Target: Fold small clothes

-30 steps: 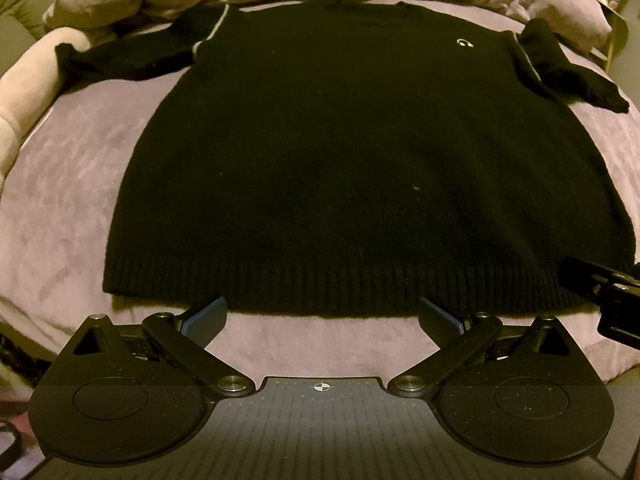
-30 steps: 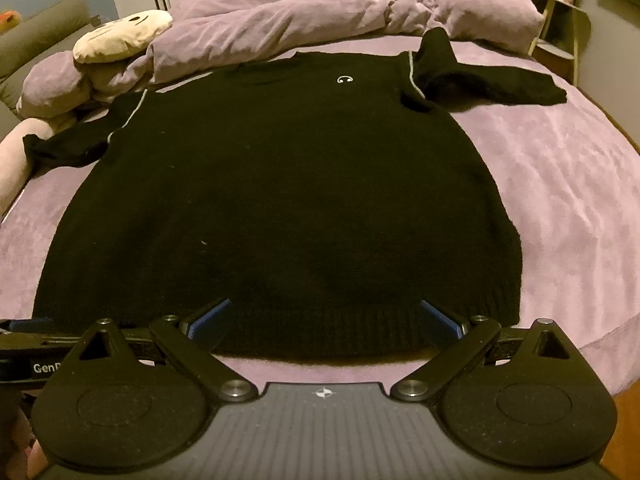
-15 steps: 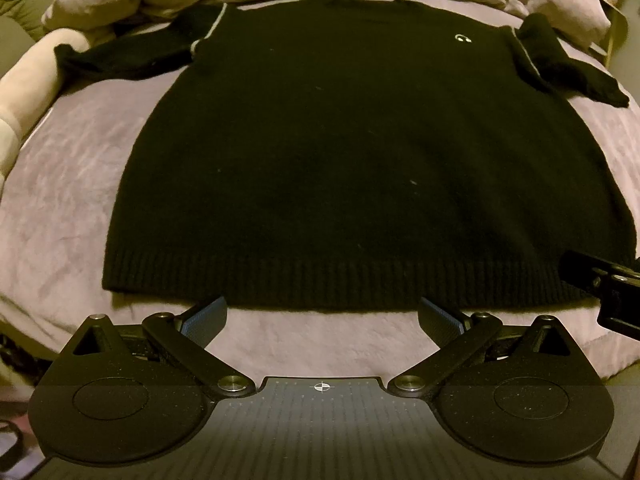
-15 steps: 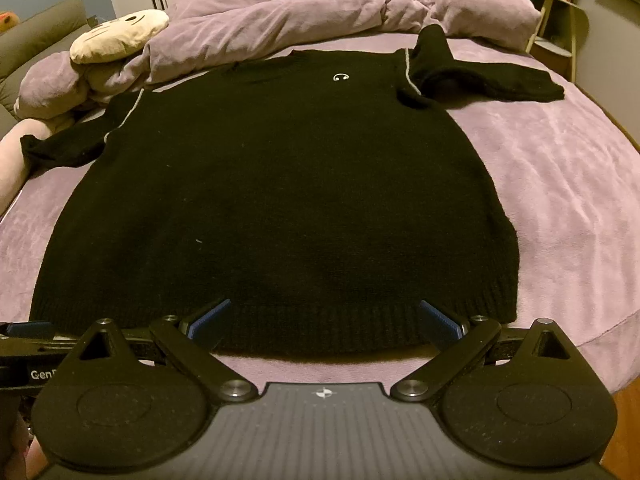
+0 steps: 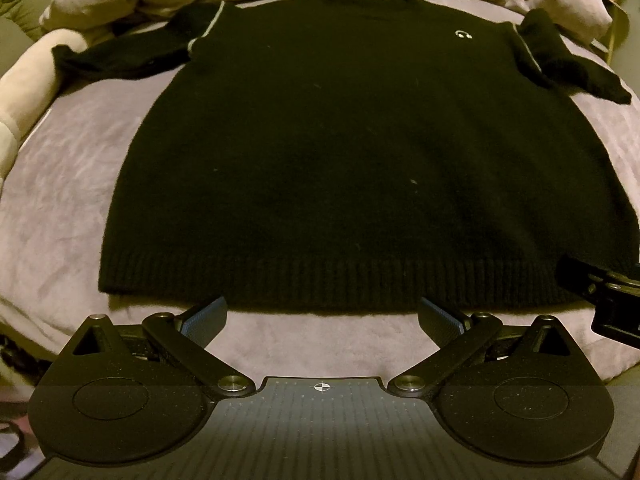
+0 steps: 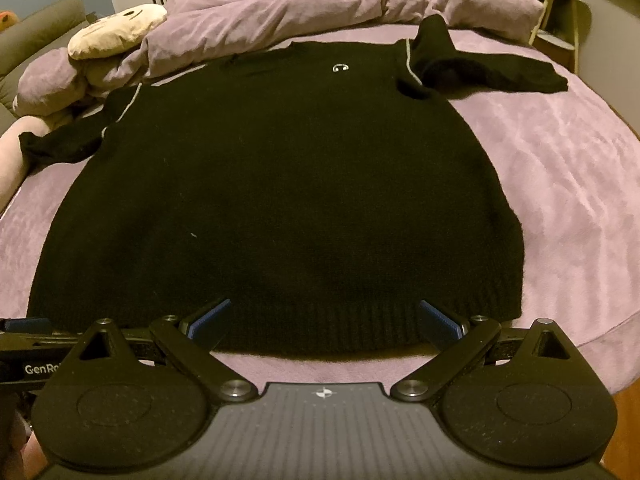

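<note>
A black knit sweater [image 5: 360, 152] [image 6: 280, 184] lies flat and face up on a purple bed, its ribbed hem nearest me and both sleeves spread out to the sides. A small white logo [image 6: 340, 67] marks its chest. My left gripper [image 5: 322, 314] hovers open just in front of the hem, with nothing between its blue-padded fingers. My right gripper [image 6: 324, 318] is open too, its fingertips over the hem's right part. The right gripper's body [image 5: 600, 292] shows at the right edge of the left wrist view.
The purple bedspread [image 6: 560, 184] stretches out to the right of the sweater. A crumpled purple duvet [image 6: 320, 4] and a cream plush toy [image 6: 116, 28] lie at the head of the bed. A small side shelf [image 6: 560, 12] stands at the far right.
Both grippers have crept slightly forward toward the hem. The sweater has not moved and both grippers stay open.
</note>
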{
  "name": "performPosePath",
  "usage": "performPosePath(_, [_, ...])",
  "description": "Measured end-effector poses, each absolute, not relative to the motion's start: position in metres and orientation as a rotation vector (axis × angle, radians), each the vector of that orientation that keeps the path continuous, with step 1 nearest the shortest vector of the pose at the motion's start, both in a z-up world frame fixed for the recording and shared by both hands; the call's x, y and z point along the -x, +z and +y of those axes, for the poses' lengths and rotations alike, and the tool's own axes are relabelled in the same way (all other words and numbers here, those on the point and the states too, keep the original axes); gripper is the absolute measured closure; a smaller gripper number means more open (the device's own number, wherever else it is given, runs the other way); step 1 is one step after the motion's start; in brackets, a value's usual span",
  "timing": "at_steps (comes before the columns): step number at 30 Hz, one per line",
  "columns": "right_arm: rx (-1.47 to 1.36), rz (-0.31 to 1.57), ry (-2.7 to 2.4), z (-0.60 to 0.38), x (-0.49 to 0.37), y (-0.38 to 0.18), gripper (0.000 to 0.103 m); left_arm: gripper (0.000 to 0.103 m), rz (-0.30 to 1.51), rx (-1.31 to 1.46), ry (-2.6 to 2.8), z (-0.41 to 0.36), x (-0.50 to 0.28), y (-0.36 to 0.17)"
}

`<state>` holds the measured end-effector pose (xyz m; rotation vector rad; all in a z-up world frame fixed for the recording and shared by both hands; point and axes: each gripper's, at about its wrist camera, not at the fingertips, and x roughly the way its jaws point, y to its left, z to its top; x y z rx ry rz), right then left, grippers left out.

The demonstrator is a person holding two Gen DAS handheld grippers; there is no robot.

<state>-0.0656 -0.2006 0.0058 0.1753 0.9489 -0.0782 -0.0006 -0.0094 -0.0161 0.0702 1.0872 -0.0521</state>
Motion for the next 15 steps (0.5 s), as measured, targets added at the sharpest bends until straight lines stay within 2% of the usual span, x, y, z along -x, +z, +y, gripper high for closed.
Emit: performPosePath(15, [-0.234,1.009,-0.048,-0.217,0.045,-0.026,0.004,0.000,1.109,-0.052,-0.034,-0.012,-0.014,-0.031])
